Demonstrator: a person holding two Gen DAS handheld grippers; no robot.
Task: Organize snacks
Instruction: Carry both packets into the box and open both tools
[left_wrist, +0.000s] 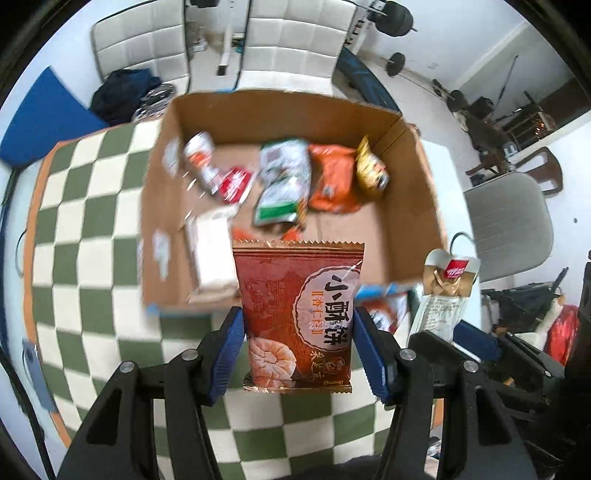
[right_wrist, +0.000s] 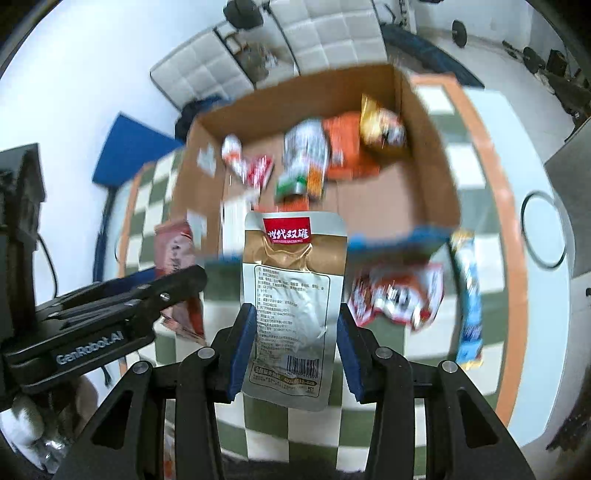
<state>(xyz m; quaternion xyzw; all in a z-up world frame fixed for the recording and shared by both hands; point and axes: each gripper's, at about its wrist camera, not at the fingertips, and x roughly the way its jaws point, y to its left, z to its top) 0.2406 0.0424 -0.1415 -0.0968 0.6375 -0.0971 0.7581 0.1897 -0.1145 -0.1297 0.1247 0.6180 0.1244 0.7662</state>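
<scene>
The left gripper (left_wrist: 298, 349) was clamped on a red pastry packet (left_wrist: 297, 317), held above the checkered cloth (left_wrist: 92, 229) just short of the cardboard box (left_wrist: 417, 206). The right gripper (right_wrist: 295, 345) pinched a silver pouch (right_wrist: 293, 302) likewise. Several snacks already lay in the box; a red-white packet (right_wrist: 399, 295) and blue bar (right_wrist: 469, 314) were left outside, so the task looked roughly midway.

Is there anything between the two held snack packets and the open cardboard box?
Nothing visible. The red packet in the left gripper and the silver pouch in the right gripper hang above the box's near wall, open top ahead.
</scene>
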